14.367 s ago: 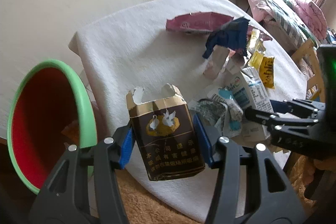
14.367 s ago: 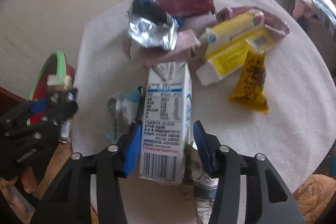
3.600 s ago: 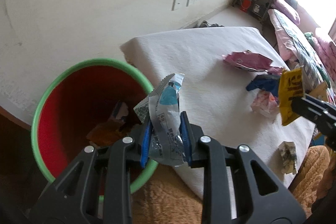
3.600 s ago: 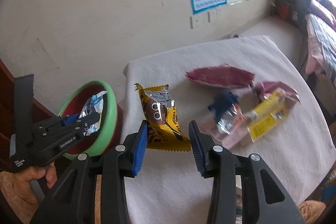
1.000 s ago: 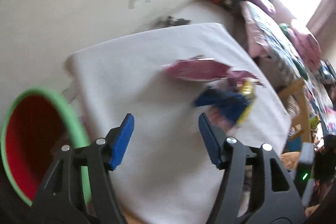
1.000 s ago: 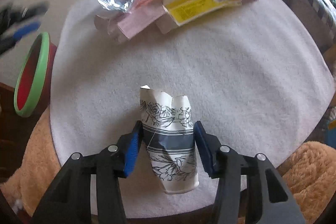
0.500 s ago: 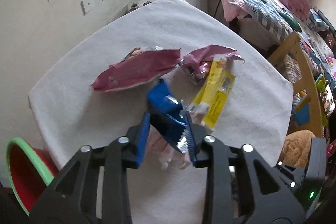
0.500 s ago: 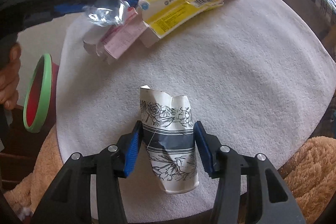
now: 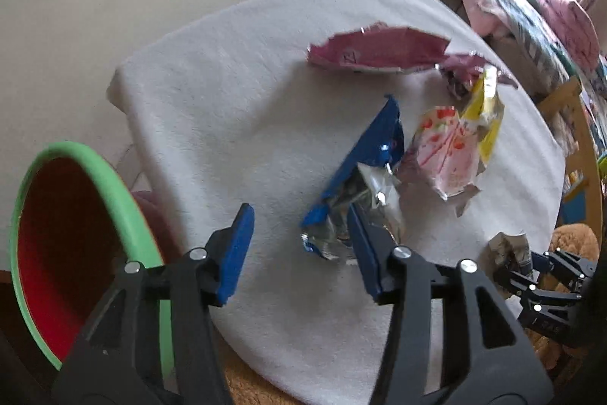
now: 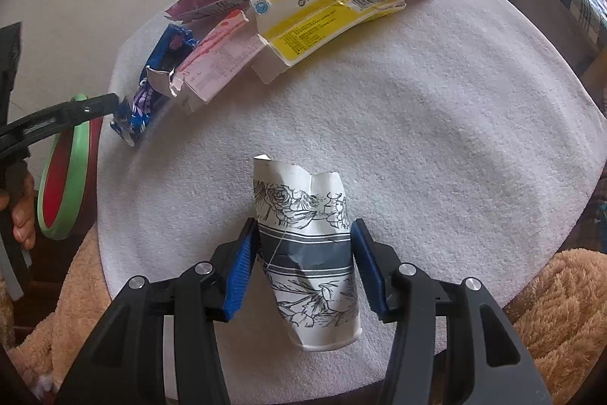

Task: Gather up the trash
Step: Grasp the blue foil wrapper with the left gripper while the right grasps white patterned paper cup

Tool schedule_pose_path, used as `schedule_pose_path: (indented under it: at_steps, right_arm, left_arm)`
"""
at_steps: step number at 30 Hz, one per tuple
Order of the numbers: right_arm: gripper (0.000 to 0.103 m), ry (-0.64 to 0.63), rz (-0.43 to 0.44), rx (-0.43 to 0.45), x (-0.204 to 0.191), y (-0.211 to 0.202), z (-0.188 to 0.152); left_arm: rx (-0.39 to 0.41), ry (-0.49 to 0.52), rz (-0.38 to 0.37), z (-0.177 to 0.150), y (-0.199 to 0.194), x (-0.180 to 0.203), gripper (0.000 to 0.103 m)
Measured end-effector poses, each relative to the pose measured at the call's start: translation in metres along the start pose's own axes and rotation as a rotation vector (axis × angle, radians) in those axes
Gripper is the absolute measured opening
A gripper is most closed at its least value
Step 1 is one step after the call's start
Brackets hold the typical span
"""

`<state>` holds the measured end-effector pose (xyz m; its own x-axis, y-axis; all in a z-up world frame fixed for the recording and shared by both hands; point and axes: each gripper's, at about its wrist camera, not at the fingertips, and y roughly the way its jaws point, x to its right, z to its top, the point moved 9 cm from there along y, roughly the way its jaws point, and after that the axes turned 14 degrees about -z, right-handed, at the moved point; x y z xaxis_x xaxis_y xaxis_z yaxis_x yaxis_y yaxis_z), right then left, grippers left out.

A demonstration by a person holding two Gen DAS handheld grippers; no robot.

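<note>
A crumpled blue foil wrapper (image 9: 360, 169) lies on the white table cover (image 9: 227, 82), leaning against the right pad of my left gripper (image 9: 299, 253). The jaws of that gripper are opening and no longer pinch the wrapper. From the right wrist view, my left gripper (image 10: 110, 101) touches the blue wrapper (image 10: 151, 90) at the table's left edge. My right gripper (image 10: 303, 264) is shut on a crushed white paper cup (image 10: 311, 245) with a dark flower print. The right gripper (image 9: 531, 276) and cup (image 9: 508, 245) also show at the lower right of the left wrist view.
A bin with a green rim (image 9: 76, 154) and red inside stands below the table's left edge; its rim (image 10: 79, 154) shows again. A maroon bag (image 9: 379, 48), a pink carton (image 10: 220, 59) and a yellow carton (image 10: 326, 14) lie at the far side. Beds stand beyond.
Half a second ago my left gripper was shut on the blue wrapper; now its jaws are apart and the wrapper rests loose by the right pad. The right gripper still holds the cup.
</note>
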<state>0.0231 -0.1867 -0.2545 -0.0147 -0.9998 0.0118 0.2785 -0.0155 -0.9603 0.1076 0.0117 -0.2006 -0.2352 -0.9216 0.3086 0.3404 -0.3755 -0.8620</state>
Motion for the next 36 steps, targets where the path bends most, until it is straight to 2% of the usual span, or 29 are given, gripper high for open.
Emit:
schedule_pose_path:
  at_steps: [3,6,9,16,17,18,20,22,23,25,32,36]
  right_arm:
    - [0.05,-0.002,-0.002,-0.002,-0.002,0.0,0.001]
    - [0.056,-0.003,-0.003,0.0,-0.002,0.0,0.003]
    - [0.056,0.0,-0.002,0.001,0.0,-0.001,0.003]
    - [0.057,0.02,0.0,0.011,0.007,-0.005,0.007]
    - [0.057,0.02,0.0,0.011,0.008,-0.005,0.006]
    - [0.057,0.018,0.0,0.009,0.008,-0.005,0.006]
    - [0.057,0.014,-0.001,0.01,0.008,-0.006,0.006]
    - [0.057,0.015,-0.002,0.006,0.007,-0.007,0.006]
    - [0.058,0.016,-0.005,0.005,0.006,-0.007,0.006]
    - [0.066,0.016,-0.009,0.012,0.006,-0.011,0.006]
    - [0.065,-0.013,-0.026,0.003,0.002,-0.008,0.002]
    - [0.048,-0.021,-0.022,0.007,-0.001,-0.009,0.003]
  left_arm:
    - [0.049,0.037,0.016,0.007,-0.01,0.006,0.05]
    - [0.046,0.089,0.017,0.017,-0.006,0.019,0.052]
    - [0.039,0.131,0.014,0.026,0.006,0.033,0.056]
    - [-0.1,0.186,0.046,0.013,0.055,0.04,0.055]
    - [-0.121,0.181,0.051,0.008,0.061,0.037,0.052]
    - [-0.136,0.17,0.054,0.004,0.065,0.034,0.043]
    - [-0.122,0.152,0.056,0.002,0.063,0.029,0.04]
    - [-0.096,0.129,0.047,0.003,0.055,0.026,0.029]
    - [-0.075,0.12,0.051,0.004,0.048,0.024,0.029]
    - [-0.037,0.104,0.059,0.005,0.035,0.018,0.029]
    - [0.034,0.05,0.048,0.002,0.002,0.009,0.029]
    - [0.017,0.065,0.044,0.002,0.007,0.011,0.03]
